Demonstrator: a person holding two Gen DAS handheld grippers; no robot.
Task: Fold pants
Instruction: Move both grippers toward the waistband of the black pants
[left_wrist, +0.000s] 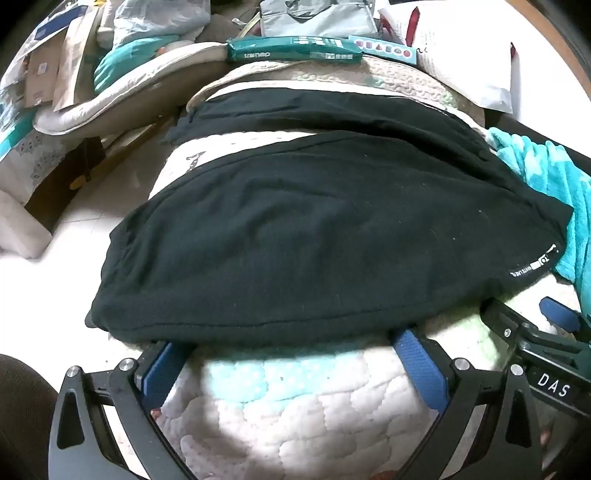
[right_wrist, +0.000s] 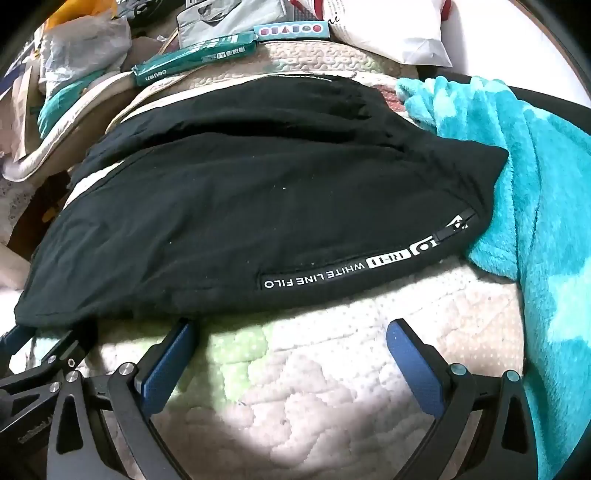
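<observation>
Black pants (left_wrist: 314, 229) lie spread flat on a quilted pad (left_wrist: 295, 398), legs running to the left and waist to the right. White lettering marks the near hem by a zip pocket (right_wrist: 354, 273). My left gripper (left_wrist: 288, 341) is open at the pants' near edge, its blue fingertips (left_wrist: 402, 338) tucked just under the fabric. My right gripper (right_wrist: 291, 326) is open just short of the near edge of the pants (right_wrist: 240, 206), over the quilted pad (right_wrist: 314, 387). The right gripper also shows at the lower right of the left wrist view (left_wrist: 532, 325).
A turquoise fleece blanket (right_wrist: 535, 206) lies at the right, touching the pants' waist. A green packet (left_wrist: 291, 50), a white bag (left_wrist: 461, 62) and a grey bag lie at the far end. Boxes and bags (left_wrist: 48, 74) crowd the left, above white floor (left_wrist: 55, 280).
</observation>
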